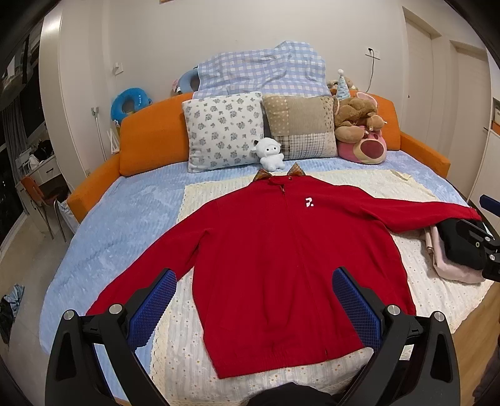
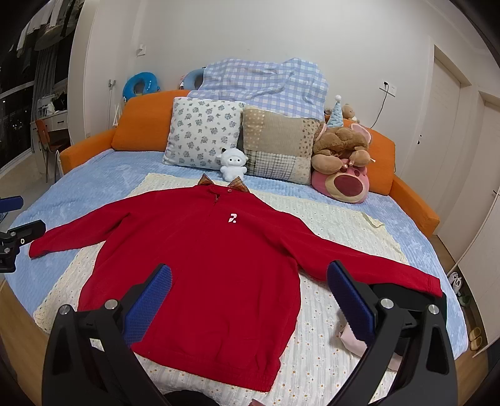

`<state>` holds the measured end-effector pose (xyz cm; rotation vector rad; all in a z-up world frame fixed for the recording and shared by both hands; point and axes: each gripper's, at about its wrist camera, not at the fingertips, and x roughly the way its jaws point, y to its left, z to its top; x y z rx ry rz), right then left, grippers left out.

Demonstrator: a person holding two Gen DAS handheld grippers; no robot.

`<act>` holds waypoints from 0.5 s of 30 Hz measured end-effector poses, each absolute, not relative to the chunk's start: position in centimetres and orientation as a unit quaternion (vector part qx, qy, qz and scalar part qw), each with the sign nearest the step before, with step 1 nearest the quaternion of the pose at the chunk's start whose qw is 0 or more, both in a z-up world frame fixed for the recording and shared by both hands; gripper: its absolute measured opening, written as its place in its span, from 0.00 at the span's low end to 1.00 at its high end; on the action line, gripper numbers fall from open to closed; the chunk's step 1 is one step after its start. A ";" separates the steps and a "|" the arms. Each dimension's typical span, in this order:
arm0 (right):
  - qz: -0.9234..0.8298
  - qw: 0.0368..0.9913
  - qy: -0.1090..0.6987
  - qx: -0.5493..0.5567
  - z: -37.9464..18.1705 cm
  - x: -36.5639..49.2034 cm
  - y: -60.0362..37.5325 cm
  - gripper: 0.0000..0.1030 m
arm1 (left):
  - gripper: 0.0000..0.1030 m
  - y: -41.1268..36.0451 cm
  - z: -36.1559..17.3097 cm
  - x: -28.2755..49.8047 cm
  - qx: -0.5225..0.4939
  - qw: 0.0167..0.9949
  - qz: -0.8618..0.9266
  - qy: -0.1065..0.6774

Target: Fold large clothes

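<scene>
Here, red jacket (image 1: 268,268) spread flat on bed (image 1: 125,212), white chest logo (image 1: 309,202), left tongs (image 1: 254,282) and right tongs (image 2: 250,279) both agape, empty

White walls (image 1: 250,28) surround an orange-framed bed (image 1: 150,140) on wood floor (image 2: 12,315).

Fuzzy matt red jacket (image 1: 281,265); quilted cloth blanket (image 1: 422,281); textured blue pads (image 1: 150,309).

garment: red zip-front fleece jacket (image 1: 275,250) — flat, front up, sleeves spread
surface: cream dotted quilt (image 1: 406,281) on bed
left gripper (image 1: 253,299): jaws apart — above hem
</scene>
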<state>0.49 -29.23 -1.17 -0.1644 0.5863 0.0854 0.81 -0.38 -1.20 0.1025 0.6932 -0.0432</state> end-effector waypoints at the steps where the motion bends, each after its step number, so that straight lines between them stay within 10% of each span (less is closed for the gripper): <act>1: 0.042 0.953 0.289 -0.082 -1.3 0.5 -29.2 0.96 | 0.98 -0.3 -1.1 0.8 0.051 0.939 -0.020 0.340; 15: 0.042 0.951 0.296 -0.084 -1.8 1.0 -29.1 0.95 | 0.98 0.3 -1.1 1.3 0.048 0.939 -0.017 0.341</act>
